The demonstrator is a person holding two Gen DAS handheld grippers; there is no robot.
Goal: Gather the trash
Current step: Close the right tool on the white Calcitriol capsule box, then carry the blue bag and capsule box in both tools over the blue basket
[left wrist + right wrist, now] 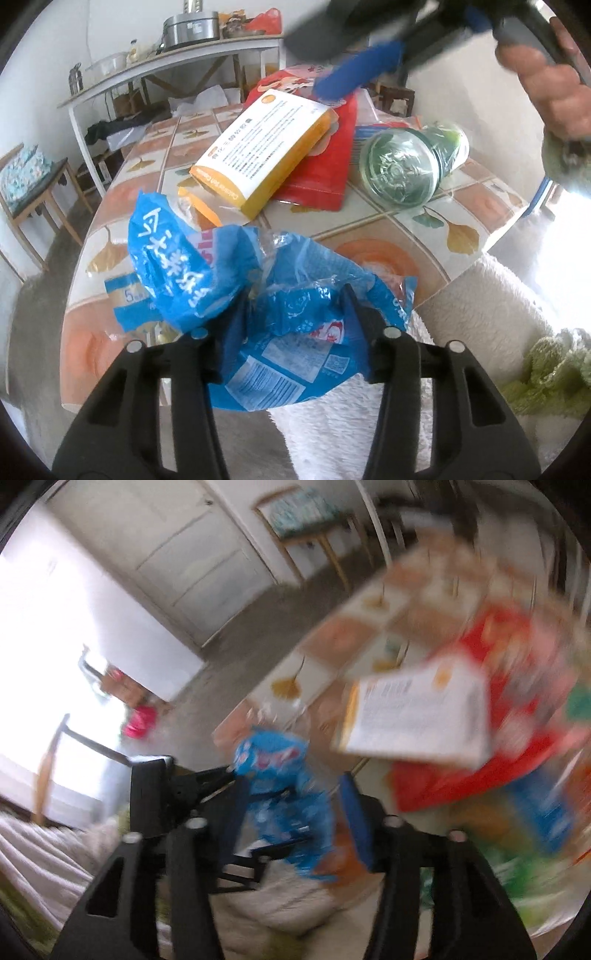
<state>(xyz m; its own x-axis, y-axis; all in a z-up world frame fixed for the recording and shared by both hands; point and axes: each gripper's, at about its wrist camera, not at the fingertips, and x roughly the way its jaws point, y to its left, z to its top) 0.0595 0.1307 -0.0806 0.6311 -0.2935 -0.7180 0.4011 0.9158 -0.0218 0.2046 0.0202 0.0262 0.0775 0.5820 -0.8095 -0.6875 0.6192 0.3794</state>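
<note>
A crumpled blue plastic wrapper (229,280) hangs over the near edge of the table, and my left gripper (295,306) is shut on it, pads pressing into the bunched film. In the blurred right wrist view the wrapper (280,775) dangles from the left gripper (232,771). My right gripper (295,805) is open and holds nothing; it hangs above the table. From the left wrist view, one of its blue-padded fingers (354,72) and the hand (546,85) holding it show above the far rubbish.
An orange and white box (266,151) lies on a red bag (325,177), beside a clear bottle (406,166) on its side. The patterned tablecloth (388,229) ends at a fluffy white garment (480,295). A chair (33,184) and a shelf table (166,66) stand behind.
</note>
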